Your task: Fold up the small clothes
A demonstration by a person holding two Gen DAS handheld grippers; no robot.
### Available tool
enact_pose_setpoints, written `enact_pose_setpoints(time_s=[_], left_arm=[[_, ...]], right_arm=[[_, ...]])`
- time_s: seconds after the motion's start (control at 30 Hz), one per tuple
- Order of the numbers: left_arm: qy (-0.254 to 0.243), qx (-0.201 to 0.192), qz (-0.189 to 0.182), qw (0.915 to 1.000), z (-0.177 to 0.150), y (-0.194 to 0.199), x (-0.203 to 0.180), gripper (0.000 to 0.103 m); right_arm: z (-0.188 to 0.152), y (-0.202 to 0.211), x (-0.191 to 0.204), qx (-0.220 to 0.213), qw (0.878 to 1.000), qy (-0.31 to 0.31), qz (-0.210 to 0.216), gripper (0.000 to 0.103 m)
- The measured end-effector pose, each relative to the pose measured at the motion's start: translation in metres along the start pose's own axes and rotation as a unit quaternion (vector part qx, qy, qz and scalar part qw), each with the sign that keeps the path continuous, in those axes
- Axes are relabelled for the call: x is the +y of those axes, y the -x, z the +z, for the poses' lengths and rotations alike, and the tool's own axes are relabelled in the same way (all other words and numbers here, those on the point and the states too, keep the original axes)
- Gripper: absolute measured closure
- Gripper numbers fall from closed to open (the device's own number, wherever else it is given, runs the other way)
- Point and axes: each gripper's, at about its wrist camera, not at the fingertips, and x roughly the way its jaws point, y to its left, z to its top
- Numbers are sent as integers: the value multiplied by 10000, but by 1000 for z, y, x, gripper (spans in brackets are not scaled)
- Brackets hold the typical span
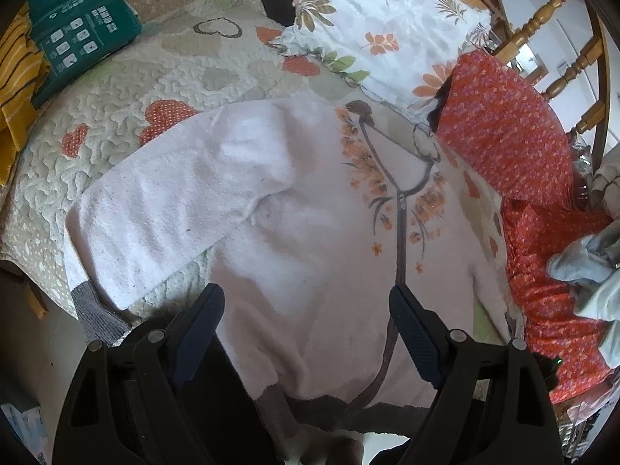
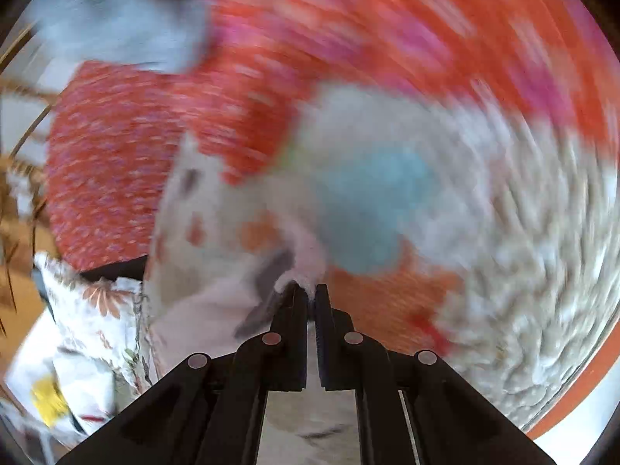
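Mid-fold on the pale sweater [image 1: 310, 255], spread across frame centre on the quilt [image 1: 128, 89]; left gripper [image 1: 306, 325] wide open above it; right gripper [image 2: 309, 294] pinched shut on its fuzzy edge; probably next, carrying that edge across.

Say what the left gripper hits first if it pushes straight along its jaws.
Most likely the pale pink sweater spread on the quilt: the left gripper has open, empty jaws and points down at its body. How far off it is can't be judged.
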Motion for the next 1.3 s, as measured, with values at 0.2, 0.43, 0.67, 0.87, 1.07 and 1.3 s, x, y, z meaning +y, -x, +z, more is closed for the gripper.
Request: enact_pose_setpoints(time_s=[0.2,0.43,0.67,0.87,1.07,1.3], left_arm=[[-111,40,85,9999,-4,-3,-7,17],[-191,144,66,9997,-8,-10,-18,17],[-315,214,88,9992,-13,-11,-30,17],[-247,238,80,9994,-13,-12,-29,17],[-227,290,87,9993,-13,-20,-29,17],[-368,465,-10,9982,-19,-30,-44,17]], right_arm=[[-6,2,-9,-177,9986,458,-198,89],[-45,5,74,-586,9356,3208,-1353,51],[-68,-34,97,-183,9008,4084,-1466,56],[-36,-34,80,-544,9095,3546,-2099,102],[1,13,45,-1021,9344,2690,-2101,97],[-65,-14,89,-186,8995,4193,-1212,44]])
